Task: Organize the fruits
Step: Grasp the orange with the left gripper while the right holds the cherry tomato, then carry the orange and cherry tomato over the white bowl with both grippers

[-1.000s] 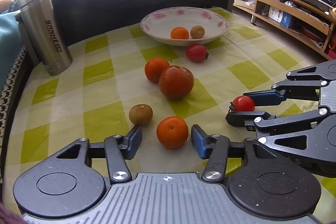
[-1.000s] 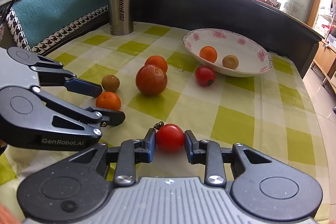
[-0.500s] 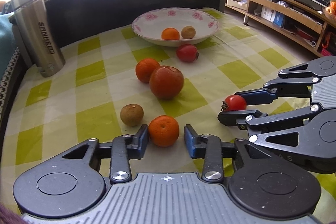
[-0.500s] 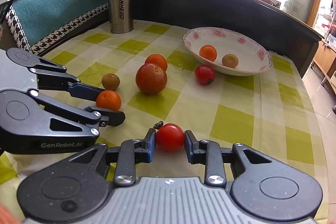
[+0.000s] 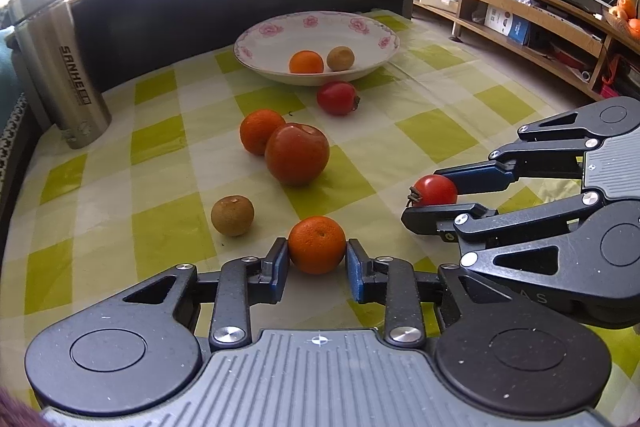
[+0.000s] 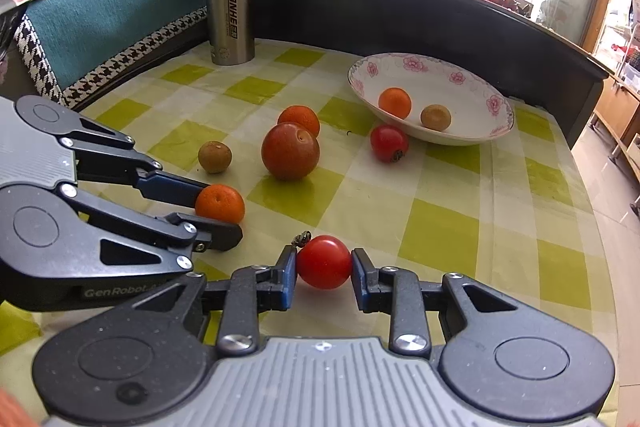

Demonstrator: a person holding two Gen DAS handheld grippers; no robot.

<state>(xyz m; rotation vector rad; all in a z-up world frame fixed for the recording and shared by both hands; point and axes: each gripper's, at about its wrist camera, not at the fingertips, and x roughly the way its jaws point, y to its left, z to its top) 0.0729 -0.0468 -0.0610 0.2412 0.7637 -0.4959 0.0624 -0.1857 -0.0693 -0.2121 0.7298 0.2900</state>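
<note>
Left wrist view shows my left hand-held gripper [image 5: 317, 264] clamped on a dimpled round mandarin [image 5: 317, 244], my right hand-held gripper [image 6: 324, 274] pinching a glossy tomato [image 6: 324, 261] above the checked desk [image 5: 432, 125].

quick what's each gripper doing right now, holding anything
Left gripper: tongs closed on a small round orange mandarin resting on the checked tablecloth.
Right gripper: tongs closed on a small round red tomato.
</note>
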